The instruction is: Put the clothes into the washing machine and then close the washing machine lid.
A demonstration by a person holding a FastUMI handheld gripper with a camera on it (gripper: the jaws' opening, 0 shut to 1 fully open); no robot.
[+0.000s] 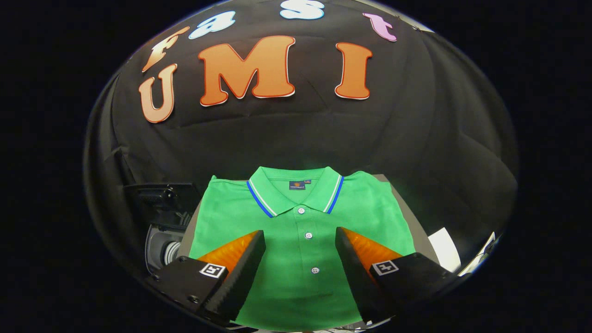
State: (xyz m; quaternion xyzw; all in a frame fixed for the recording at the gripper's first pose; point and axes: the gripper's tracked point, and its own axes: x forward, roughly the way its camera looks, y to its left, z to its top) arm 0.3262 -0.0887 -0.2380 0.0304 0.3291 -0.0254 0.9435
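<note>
The green polo shirt (300, 240) is light, soft, limp cloth, folded into a neat rectangle, and by my judgement it will not keep that shape once lifted: the folds will open and the loose ends will hang and drag. The knit should give the fingers fair friction, so slipping is less of a worry than catching only the top layer. A good hold would be a pinch through several layers at once, near the button placket or at a folded side edge, where the cloth bunches thick; the collar, with its blue and white trim, is the stiffest part and would also serve. Nothing about it is fragile.

The shirt lies flat on a grey tabletop (418, 240), collar towards the far edge and hem towards the near edge, covering most of the surface that can be seen. The gripper (300, 259) hangs over its lower half with the fingers spread wide and nothing between them but air and the shirt's front below; the placket with its white buttons runs straight up the gap. Whether the fingertips touch the cloth cannot be told.

Off the tabletop's left edge stands a dark machine with a round drum opening (162, 249), most likely the washing machine, its lid seemingly raised. A white sheet (444, 247) lies off the tabletop's right edge. The shirt is not yet picked up, so the whole task remains ahead
</note>
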